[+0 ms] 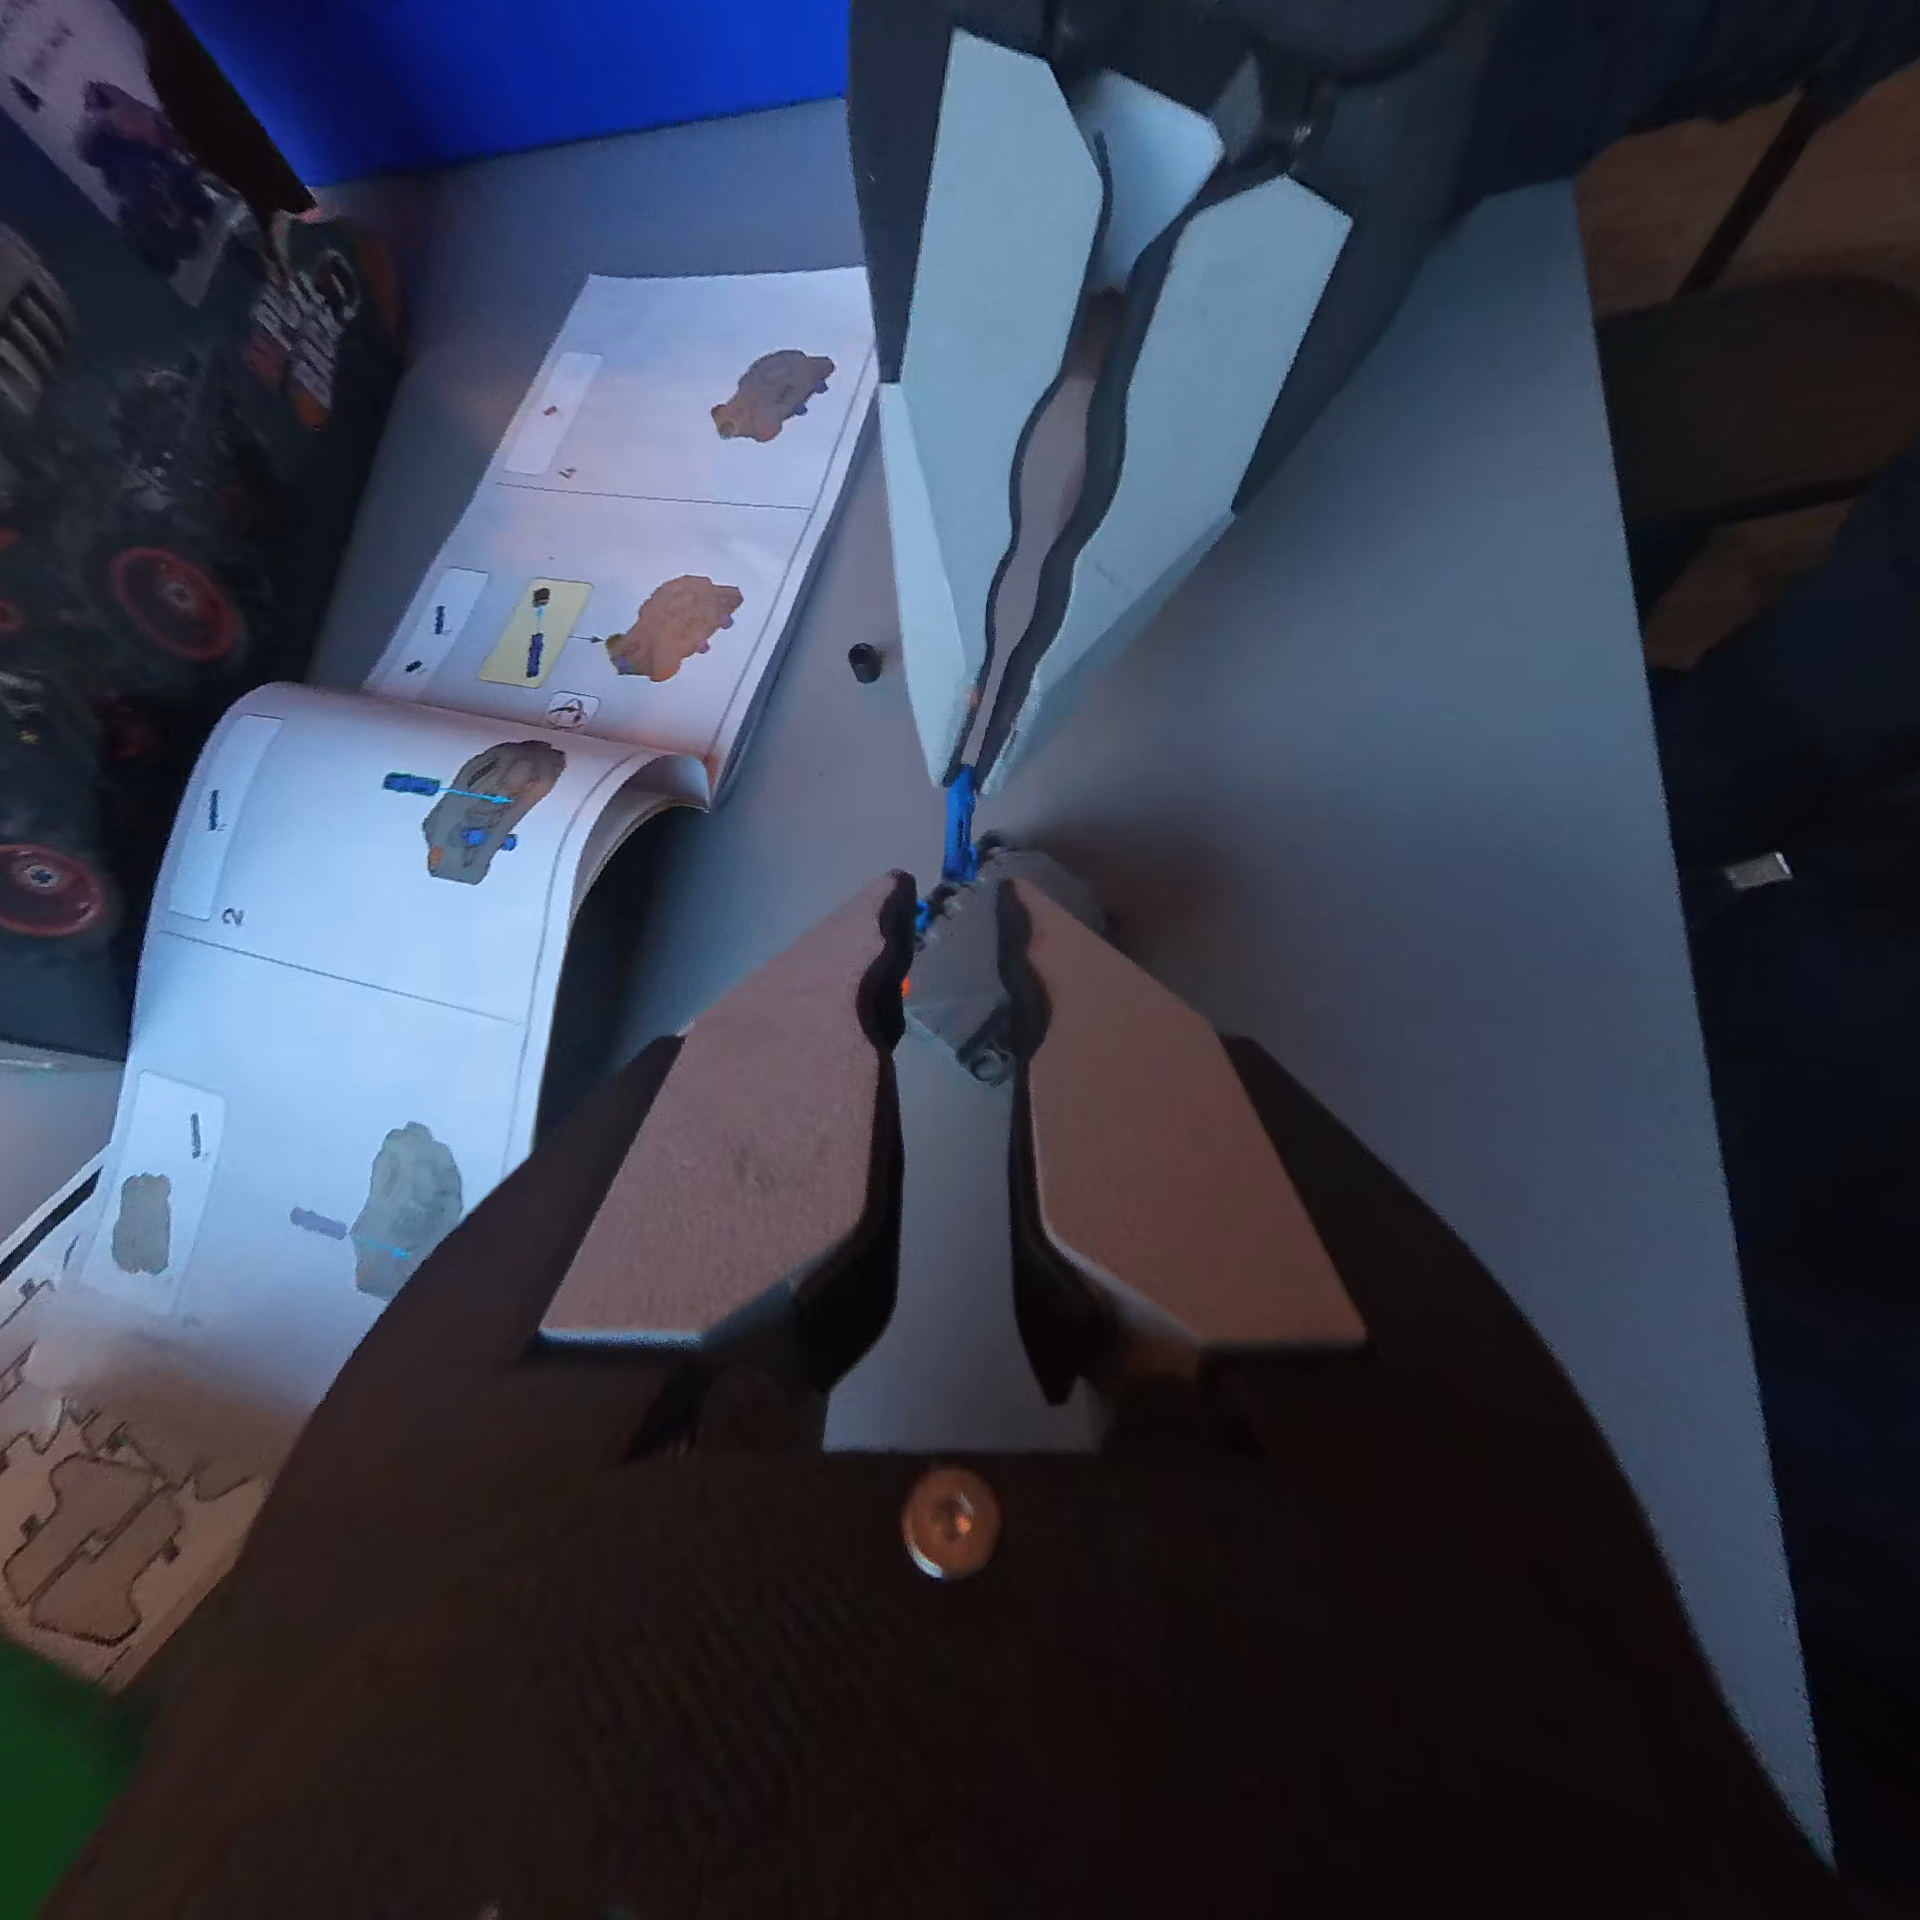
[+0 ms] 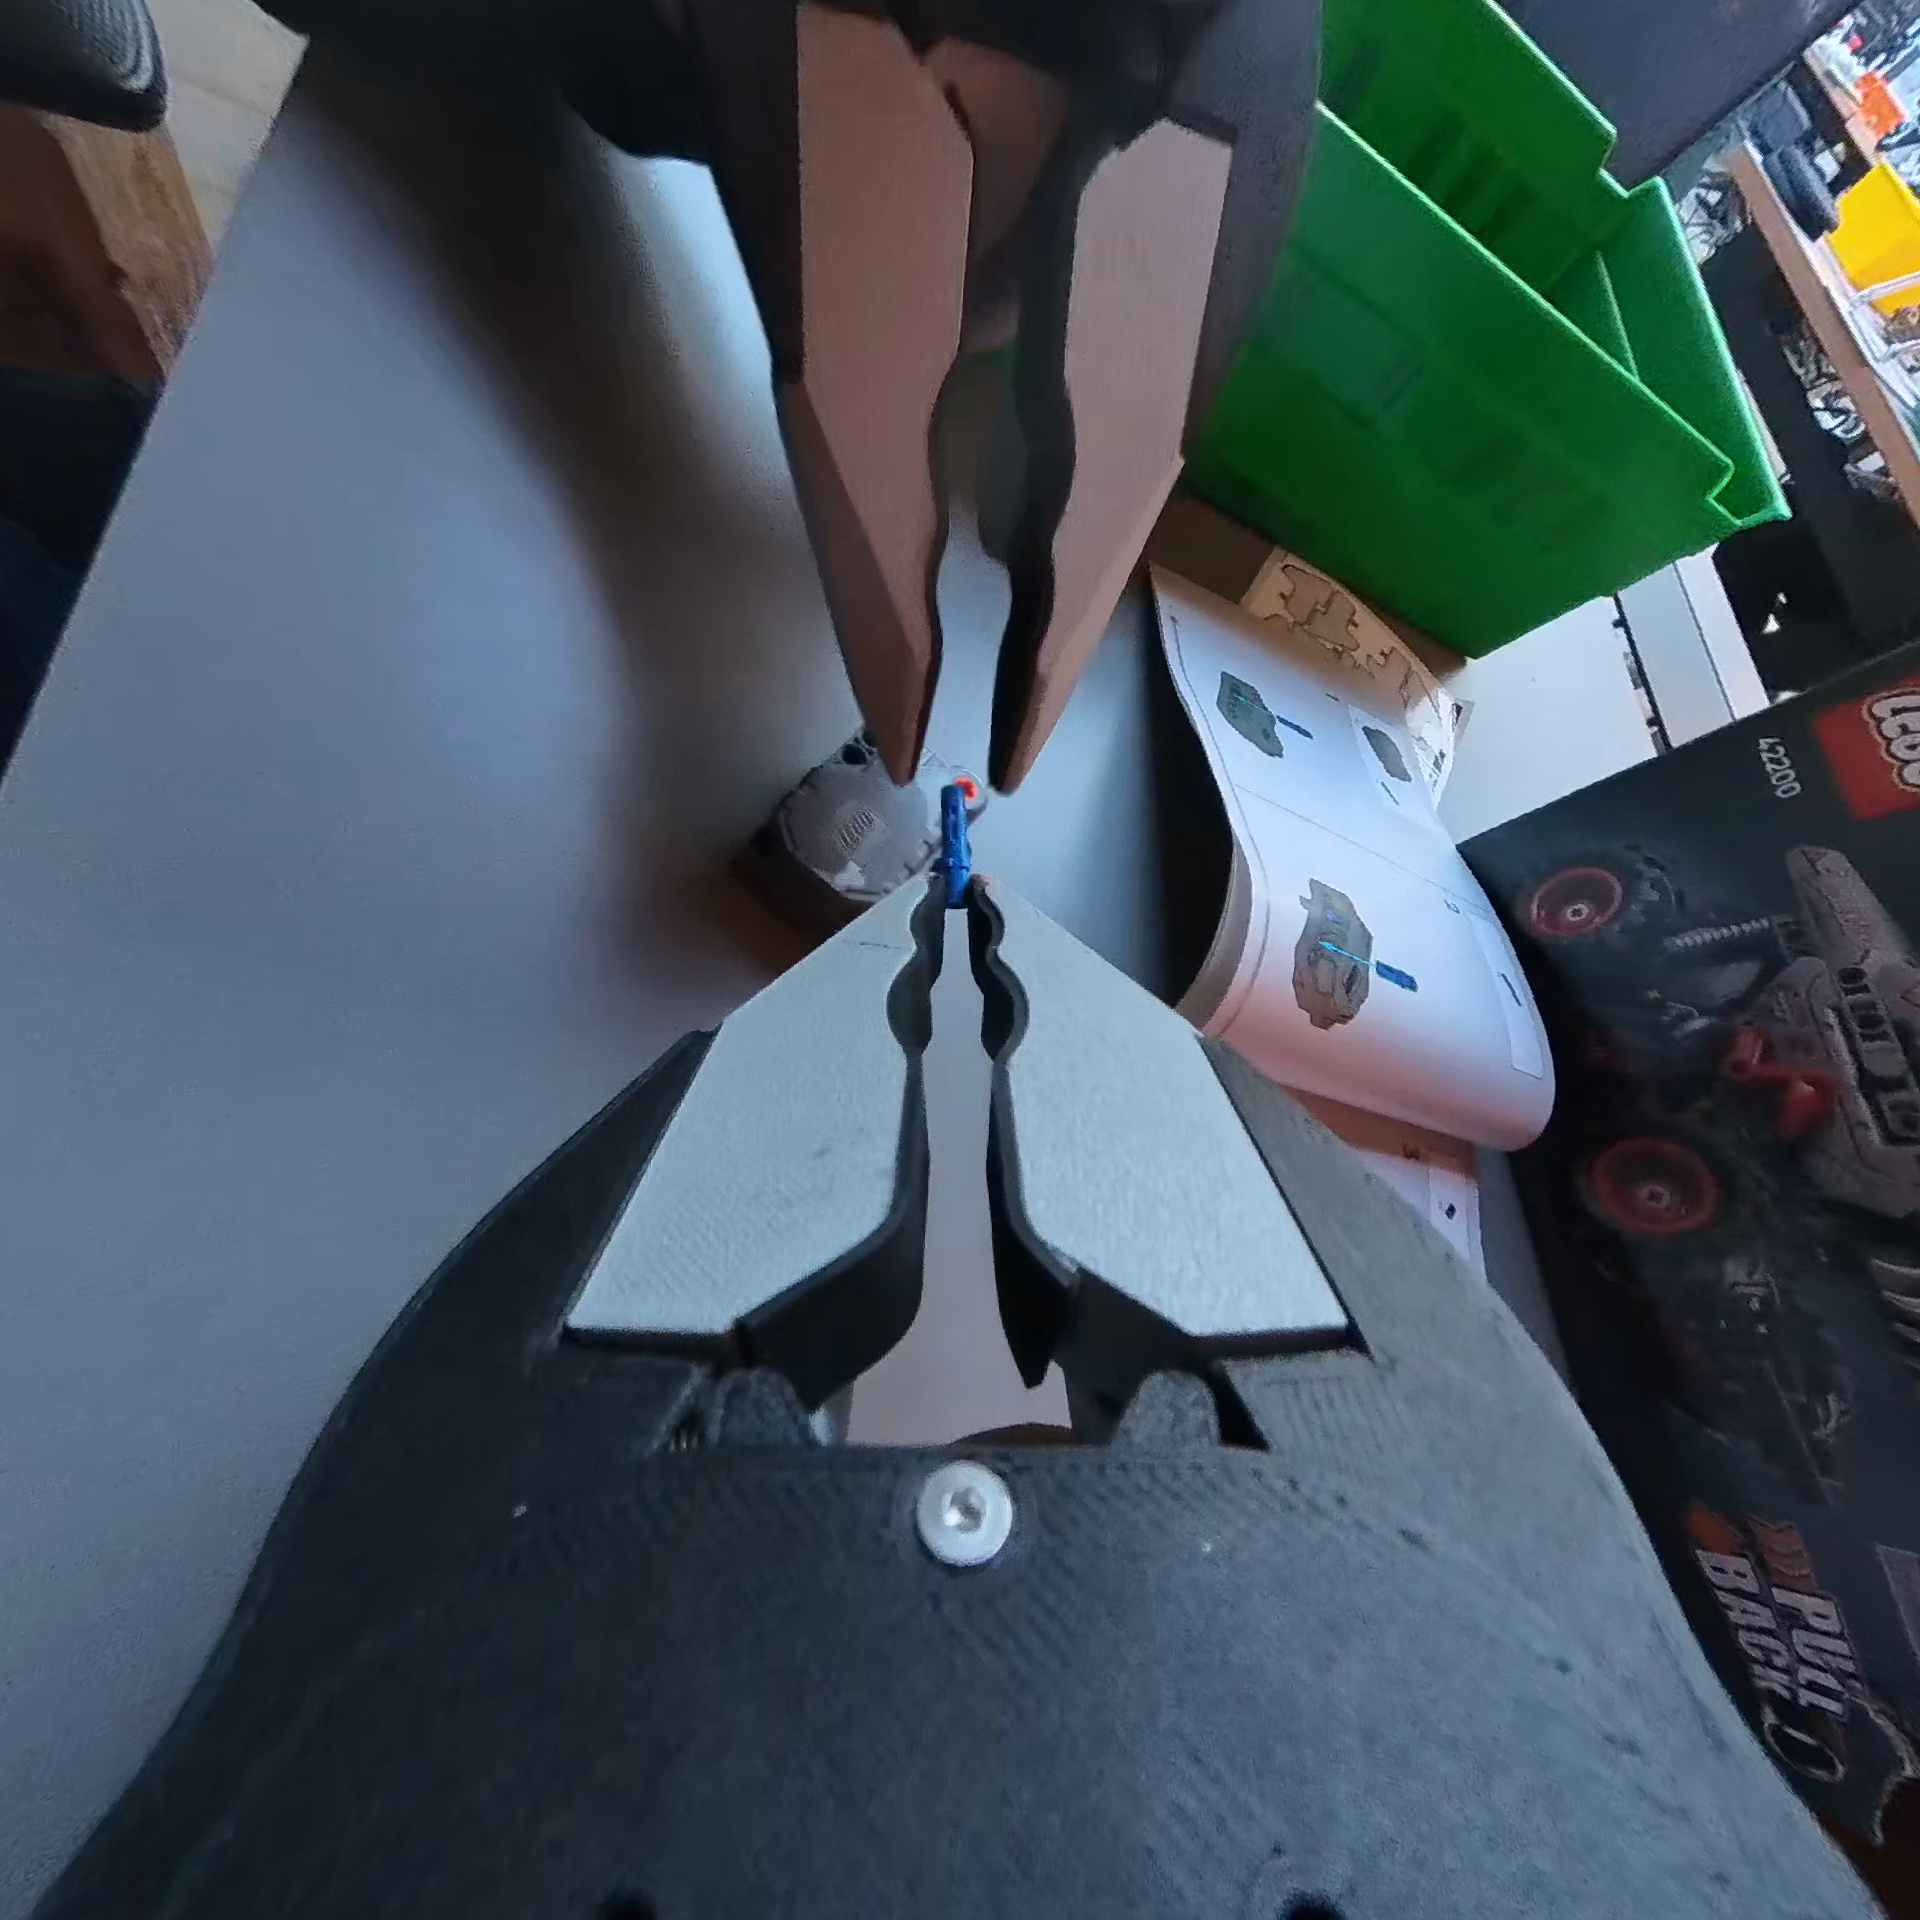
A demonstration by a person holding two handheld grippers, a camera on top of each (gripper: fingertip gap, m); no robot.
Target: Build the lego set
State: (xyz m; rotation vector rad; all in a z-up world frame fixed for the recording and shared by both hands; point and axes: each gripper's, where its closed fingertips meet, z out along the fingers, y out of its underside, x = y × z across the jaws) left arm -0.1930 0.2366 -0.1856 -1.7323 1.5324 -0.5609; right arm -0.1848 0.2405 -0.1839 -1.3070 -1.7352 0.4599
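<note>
While the right gripper (image 2: 951, 883) pinches one blue pin (image 2: 953, 831), the left gripper (image 1: 951, 894) straddles one grey motor block (image 1: 961, 987), fingers slightly spread; one printed booklet (image 1: 343, 935), one printed box (image 2: 1714, 1091).

Two claws show: the left claw (image 1: 948, 896) with brown fingers and the right claw (image 2: 954, 881) with grey ones. One blue pin (image 2: 953, 831) sits at the grey tips. One grey motor block (image 2: 847, 844) lies on the one tabletop (image 2: 364, 727). One small black piece (image 1: 863, 660) lies at 12 o'clock from the block in the left wrist view. One open instruction booklet (image 1: 343, 935) (its pages curl), one dark set box (image 2: 1714, 1143), and two green bins (image 2: 1455, 395) at 1 o'clock.
</note>
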